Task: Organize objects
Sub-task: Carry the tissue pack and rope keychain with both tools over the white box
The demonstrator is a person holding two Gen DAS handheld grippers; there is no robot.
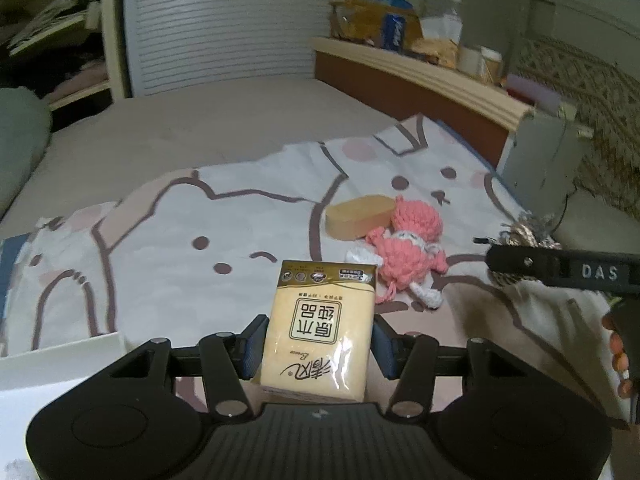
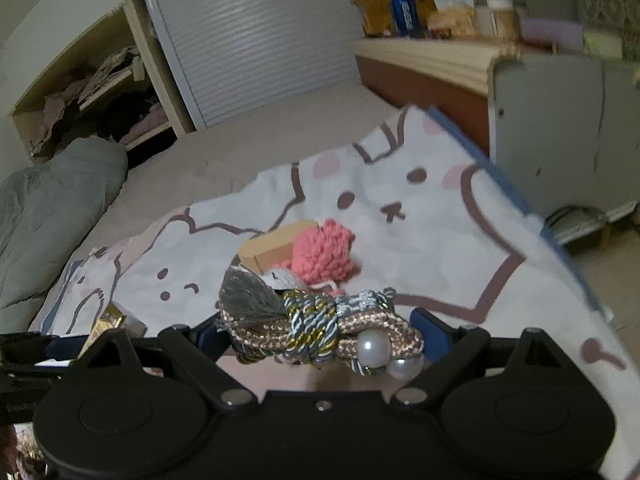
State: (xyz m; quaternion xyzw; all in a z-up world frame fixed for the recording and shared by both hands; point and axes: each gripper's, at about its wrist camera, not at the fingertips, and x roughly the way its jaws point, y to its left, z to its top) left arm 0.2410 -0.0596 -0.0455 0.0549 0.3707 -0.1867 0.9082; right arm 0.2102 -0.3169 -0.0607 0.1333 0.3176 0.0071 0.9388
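Observation:
My left gripper (image 1: pixel 318 346) is shut on a yellow tissue pack (image 1: pixel 320 316), its blue pads pressing both long sides and holding it above the cat-print blanket (image 1: pixel 180 232). Beyond it lie a pink knitted doll (image 1: pixel 408 248) and an oval wooden box (image 1: pixel 358 216), touching each other. My right gripper (image 2: pixel 320 334) is shut on a braided rope tie-back (image 2: pixel 316 328) with a grey tassel and two pearls, lifted off the blanket (image 2: pixel 420 240). In the right wrist view the doll (image 2: pixel 324 252) and box (image 2: pixel 268 246) sit just behind the rope. The tissue pack (image 2: pixel 106 322) shows at the left edge.
A white box (image 1: pixel 60 356) lies at the lower left. A headboard shelf (image 1: pixel 420 76) carries cans, bottles and packets. A grey cabinet (image 2: pixel 560 140) stands to the right of the bed and a grey-green pillow (image 2: pixel 52 208) lies to the left. A person's fingers (image 1: pixel 618 354) hold the right gripper.

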